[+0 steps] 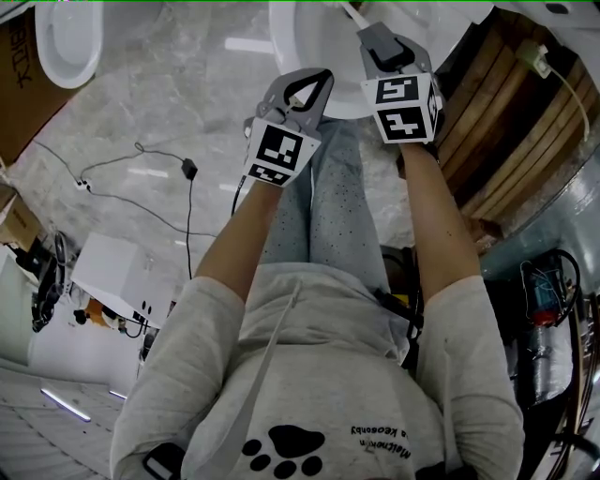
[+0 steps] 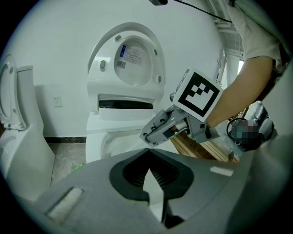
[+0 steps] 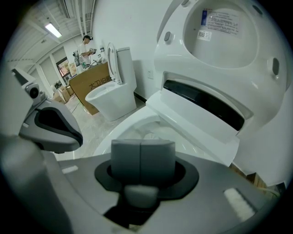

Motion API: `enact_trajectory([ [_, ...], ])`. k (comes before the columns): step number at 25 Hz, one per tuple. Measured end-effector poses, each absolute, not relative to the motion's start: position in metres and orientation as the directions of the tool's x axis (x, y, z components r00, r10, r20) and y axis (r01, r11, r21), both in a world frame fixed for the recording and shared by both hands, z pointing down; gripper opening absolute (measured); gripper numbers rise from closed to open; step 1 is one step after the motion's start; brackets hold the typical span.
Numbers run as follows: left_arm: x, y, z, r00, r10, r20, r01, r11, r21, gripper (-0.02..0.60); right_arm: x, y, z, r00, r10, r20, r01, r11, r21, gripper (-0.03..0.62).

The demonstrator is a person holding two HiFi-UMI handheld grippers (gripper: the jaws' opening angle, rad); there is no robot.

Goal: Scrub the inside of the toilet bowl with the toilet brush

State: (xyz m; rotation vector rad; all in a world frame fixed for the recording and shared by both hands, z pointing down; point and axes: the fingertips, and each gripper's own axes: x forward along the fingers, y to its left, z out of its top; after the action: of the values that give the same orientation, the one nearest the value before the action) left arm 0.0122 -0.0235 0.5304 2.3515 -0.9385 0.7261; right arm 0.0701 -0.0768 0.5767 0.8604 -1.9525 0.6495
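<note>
The right gripper [image 3: 142, 157] has its fingers [image 3: 126, 160] clamped on the white handle of the toilet brush [image 1: 352, 12]. The handle runs out past the fingertips towards the inside of the toilet bowl [image 1: 284, 42]. The left gripper [image 2: 149, 154] hangs just beside the right gripper, over the bowl's near rim. Its fingertips touch and hold nothing.

I see free room down into the toilet bowl [image 3: 111, 134] ahead, shut in behind by its raised lid [image 3: 219, 41], at right by wooden slats [image 1: 497, 112], at left by my left gripper [image 1: 302, 86].
</note>
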Motion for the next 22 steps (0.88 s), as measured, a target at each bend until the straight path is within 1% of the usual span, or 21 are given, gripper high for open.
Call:
enact_trajectory([
  [13,0.025,-0.019,0.533,0.631,-0.438,0.641,-0.712,-0.655,0.253,0.002,0.084,-0.098,0.578,-0.363,-0.356,0.861,-0.798,0.596,-0.090,0.155],
  [22,0.028,-0.018,0.530,0.632,-0.434,0.642,-0.707,-0.662,0.248,0.002,0.102,-0.108,0.578,-0.326,-0.394,0.859,-0.830,0.555,-0.060,0.153],
])
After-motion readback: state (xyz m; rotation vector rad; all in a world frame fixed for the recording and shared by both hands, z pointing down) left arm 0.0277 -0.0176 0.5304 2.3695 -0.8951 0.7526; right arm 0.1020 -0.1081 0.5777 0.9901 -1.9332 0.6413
